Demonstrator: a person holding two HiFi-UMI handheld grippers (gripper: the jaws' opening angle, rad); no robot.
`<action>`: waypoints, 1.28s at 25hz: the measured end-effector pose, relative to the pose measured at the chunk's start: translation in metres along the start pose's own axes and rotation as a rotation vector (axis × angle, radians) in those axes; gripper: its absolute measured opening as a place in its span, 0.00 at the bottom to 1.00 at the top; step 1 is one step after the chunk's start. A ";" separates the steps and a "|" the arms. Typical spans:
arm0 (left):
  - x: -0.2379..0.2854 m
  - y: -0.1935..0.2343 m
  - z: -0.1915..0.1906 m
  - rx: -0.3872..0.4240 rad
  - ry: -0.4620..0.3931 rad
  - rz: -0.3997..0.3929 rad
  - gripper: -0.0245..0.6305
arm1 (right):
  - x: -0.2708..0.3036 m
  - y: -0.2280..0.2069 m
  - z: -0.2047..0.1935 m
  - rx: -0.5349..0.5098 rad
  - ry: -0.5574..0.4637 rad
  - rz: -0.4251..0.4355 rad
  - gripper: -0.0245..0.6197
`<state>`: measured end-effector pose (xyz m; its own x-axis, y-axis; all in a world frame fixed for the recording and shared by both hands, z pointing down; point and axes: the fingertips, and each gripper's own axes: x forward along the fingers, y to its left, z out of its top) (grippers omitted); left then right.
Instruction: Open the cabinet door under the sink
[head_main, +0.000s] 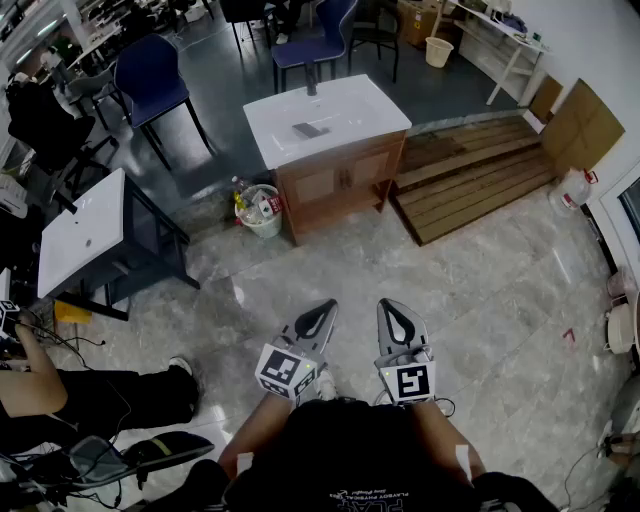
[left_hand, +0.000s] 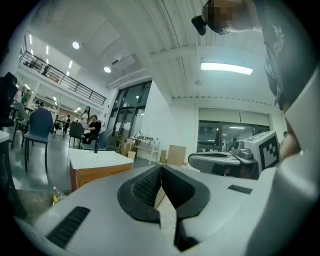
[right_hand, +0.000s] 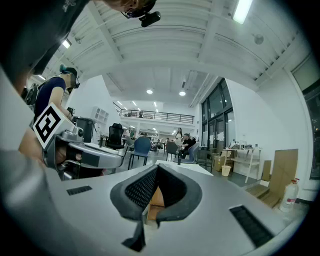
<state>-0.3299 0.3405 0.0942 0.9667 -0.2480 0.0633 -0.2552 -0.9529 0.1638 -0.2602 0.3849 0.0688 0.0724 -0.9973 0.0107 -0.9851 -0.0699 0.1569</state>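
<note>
The left gripper (left_hand: 161, 171) has its two dark ribbed jaws pressed together at the tips, with nothing between them. The right gripper (right_hand: 155, 171) is closed in the same way and is also empty. In the head view the two are held level and side by side, close in front of the person, over the grey marble floor (head_main: 470, 300). The left one angles slightly to the right and the right one points straight ahead. The sink cabinet (head_main: 340, 182) stands well apart from them on the far side of the floor, a wooden unit under a white basin top (head_main: 350, 112) with a dark faucet (head_main: 310, 82) at its far edge. Its two cabinet doors (head_main: 345, 178) face the person and lie flush with the front, closed. Just beside the cabinet's left corner is a small waste bin (head_main: 262, 212) holding bottles and wrappers. To its right a low platform of wooden planks (head_main: 470, 172) runs toward the wall, with cardboard sheets (head_main: 580, 125) leaning there. Blue chairs (head_main: 150, 72) stand beyond the cabinet. At the left a second white basin top (head_main: 82, 238) rests on a dark frame, and nearer on that side a seated person (head_main: 70, 395) is partly in view.
</note>
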 end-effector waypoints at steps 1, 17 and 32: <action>0.000 0.002 0.001 0.001 -0.002 -0.002 0.07 | 0.002 0.001 0.001 -0.001 -0.004 -0.003 0.07; -0.002 0.027 0.004 -0.021 -0.023 -0.026 0.07 | 0.017 0.009 0.007 0.042 -0.036 -0.054 0.07; 0.094 0.058 -0.002 0.006 0.049 0.023 0.07 | 0.084 -0.073 -0.008 0.102 -0.081 -0.007 0.08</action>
<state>-0.2541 0.2623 0.1119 0.9583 -0.2616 0.1154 -0.2775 -0.9480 0.1557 -0.1809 0.3067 0.0656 0.0704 -0.9950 -0.0709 -0.9957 -0.0744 0.0555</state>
